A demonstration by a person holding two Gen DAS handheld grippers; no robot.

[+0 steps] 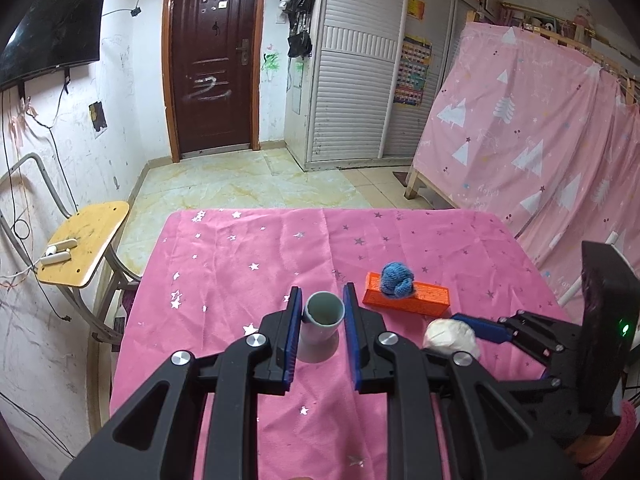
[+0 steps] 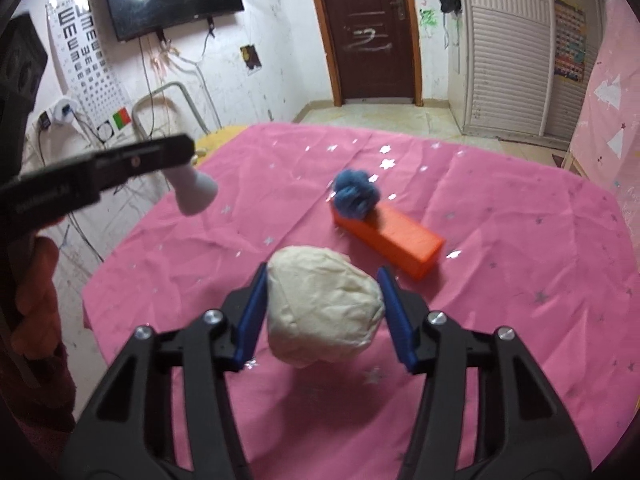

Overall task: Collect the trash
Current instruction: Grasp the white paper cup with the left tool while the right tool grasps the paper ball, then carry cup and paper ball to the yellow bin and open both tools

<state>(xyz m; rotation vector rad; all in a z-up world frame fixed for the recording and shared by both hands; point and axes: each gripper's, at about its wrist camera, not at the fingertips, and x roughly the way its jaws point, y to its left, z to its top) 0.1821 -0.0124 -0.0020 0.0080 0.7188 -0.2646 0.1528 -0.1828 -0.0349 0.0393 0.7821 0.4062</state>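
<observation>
White wad [image 2: 324, 312] sits between right gripper [image 2: 322, 316] jaws.

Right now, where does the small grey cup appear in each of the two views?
Left wrist view: the grey cup is low at centre, between the left gripper's blue fingers.
Right wrist view: the grey cup is at upper left, under the left gripper's black finger.
Shared landmark: the orange block carrying the blue yarn ball.

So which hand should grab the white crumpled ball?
Right. The right gripper already has its open fingers on both sides of the white ball. The left gripper is busy around the grey cup.
</observation>
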